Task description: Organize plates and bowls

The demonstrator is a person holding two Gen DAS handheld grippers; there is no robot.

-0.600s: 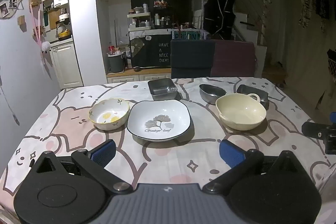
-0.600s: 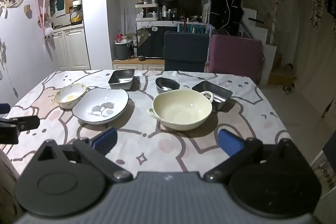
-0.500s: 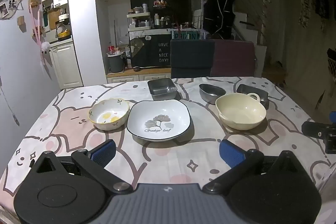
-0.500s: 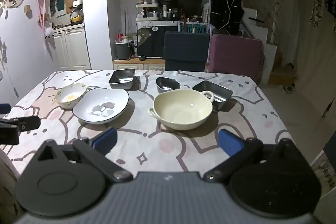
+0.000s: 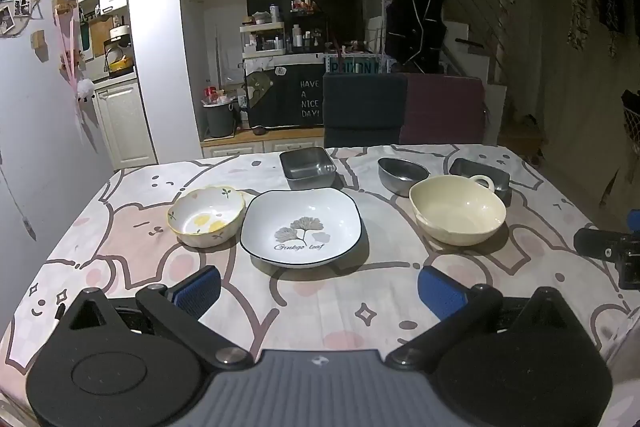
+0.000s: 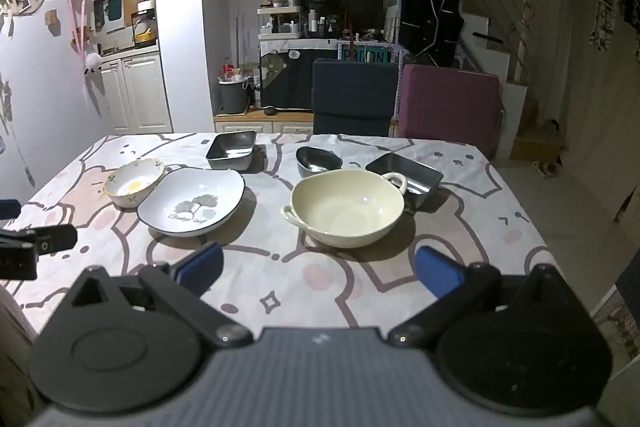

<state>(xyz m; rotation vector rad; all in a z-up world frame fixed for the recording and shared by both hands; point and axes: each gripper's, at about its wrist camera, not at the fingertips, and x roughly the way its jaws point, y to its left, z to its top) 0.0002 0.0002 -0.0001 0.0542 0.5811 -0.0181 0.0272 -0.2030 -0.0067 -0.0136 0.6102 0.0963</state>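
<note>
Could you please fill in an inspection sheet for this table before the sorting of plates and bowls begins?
Surface: table under a cartoon-print tablecloth, flat, no spills seen.
Job's things: flowered bowl close beside the ginkgo-leaf plate; cream two-handled bowl; behind them a square steel tray, an oval steel bowl and a second steel tray. None stacked, all upright.
Clutter: nothing seen on the table.
Grippers: left gripper and right gripper both open, nothing between the fingers, short of the dishes.
Cables: nothing seen.
Surroundings: two chairs at the far edge, kitchen shelves behind, staircase on the right; dim light.
</note>
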